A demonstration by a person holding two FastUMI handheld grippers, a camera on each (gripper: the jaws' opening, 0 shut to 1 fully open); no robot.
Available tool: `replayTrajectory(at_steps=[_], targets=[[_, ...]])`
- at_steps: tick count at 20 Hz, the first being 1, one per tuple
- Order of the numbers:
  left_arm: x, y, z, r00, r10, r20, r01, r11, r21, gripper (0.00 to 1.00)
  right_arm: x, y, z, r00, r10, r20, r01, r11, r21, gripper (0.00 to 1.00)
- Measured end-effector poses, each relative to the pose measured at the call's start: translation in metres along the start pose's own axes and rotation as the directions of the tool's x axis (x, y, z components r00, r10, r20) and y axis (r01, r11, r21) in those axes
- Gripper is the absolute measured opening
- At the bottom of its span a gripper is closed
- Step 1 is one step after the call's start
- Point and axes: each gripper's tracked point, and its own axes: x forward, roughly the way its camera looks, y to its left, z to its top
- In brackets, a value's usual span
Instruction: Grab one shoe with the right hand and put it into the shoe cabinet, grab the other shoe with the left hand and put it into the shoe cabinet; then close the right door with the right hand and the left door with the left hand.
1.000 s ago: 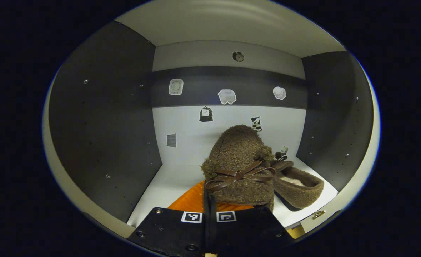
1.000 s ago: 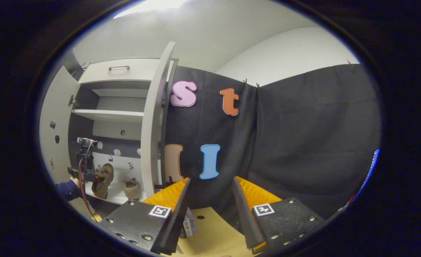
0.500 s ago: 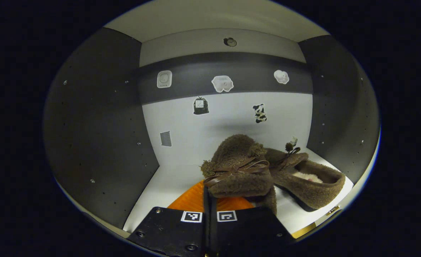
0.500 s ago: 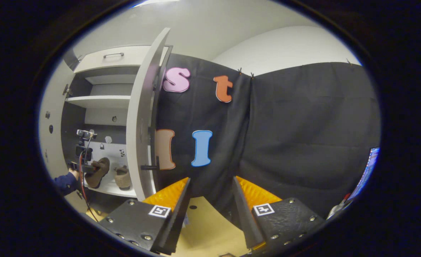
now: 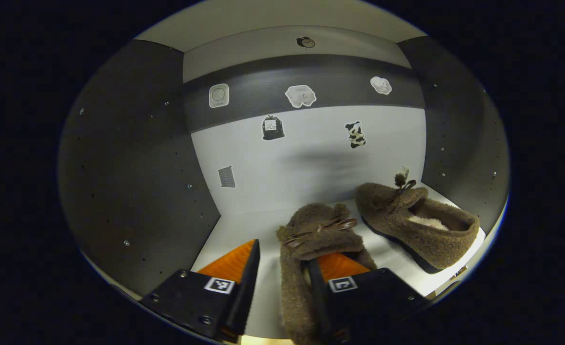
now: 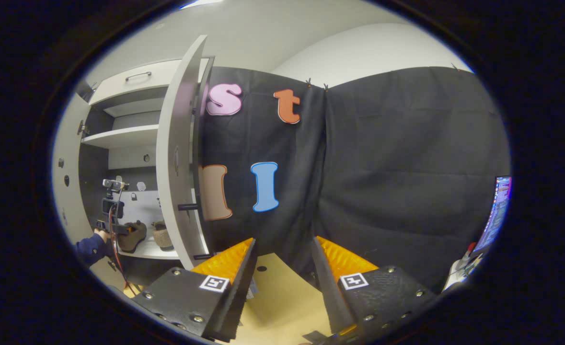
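The left tongs stand open inside the shoe cabinet, their two fingers spread with a gap between them. The nearer brown fuzzy slipper with a thin leather bow lies on the white cabinet shelf, toe toward the back, and its heel side wall runs down through the gap; the right-hand finger lies against the slipper's wall, while the other finger stands clear of it, so the tongs are not clamped on it. Just beside it, to the right, the second brown fuzzy slipper with a pale lining rests on the same shelf near the dark right wall, its opening turned toward the camera. The two slippers lie close together; whether they touch cannot be told. The cabinet's back panel carries several small stickers.

The right tongs are open too and hold nothing, hovering over a light wooden floor in front of the black cloth wall. Off to the left in the right gripper view stands the white shoe cabinet with its right door swung open. On its lower shelf both slippers are seen small, and a hand in a dark blue sleeve holds the left tongs at them.
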Motion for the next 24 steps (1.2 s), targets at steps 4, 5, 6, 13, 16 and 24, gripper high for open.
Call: replayTrajectory(at_steps=[4, 5, 6, 13, 16, 24], targets=[[-0.024, -0.001, -0.006, 0.999, -0.038, -0.009, 0.038, 0.999, -0.005, 0.72, 0.000, 0.007, 0.000, 1.000, 0.026, 0.004, -0.026, 1.000, 0.005, 0.70], [-0.028, 0.001, -0.003, 0.999, -0.039, 0.006, 0.039, 0.999, 0.001, 0.72, -0.001, 0.010, 0.000, 0.999, 0.036, 0.004, -0.036, 0.999, 0.007, 0.67], [-0.029, 0.002, -0.003, 0.999, -0.040, 0.011, 0.040, 0.999, 0.005, 0.71, -0.001, 0.011, -0.001, 0.999, 0.047, 0.005, -0.047, 0.999, 0.009, 0.67], [0.001, 0.002, -0.007, 1.000, 0.000, -0.031, 0.000, 1.000, 0.017, 0.71, -0.023, 0.010, -0.028, 0.998, 0.054, -0.036, -0.054, 0.999, 0.005, 0.67], [-0.003, 0.003, -0.011, 0.999, 0.008, -0.034, -0.009, 0.999, -0.040, 0.71, -0.041, -0.014, -0.043, 0.997, 0.009, -0.073, -0.009, 1.000, 0.001, 0.70], [-0.058, -0.003, -0.011, 0.996, -0.084, -0.006, 0.083, 0.991, -0.103, 0.72, -0.059, -0.050, -0.056, 0.993, -0.056, -0.103, 0.064, 0.995, 0.078, 0.75]])
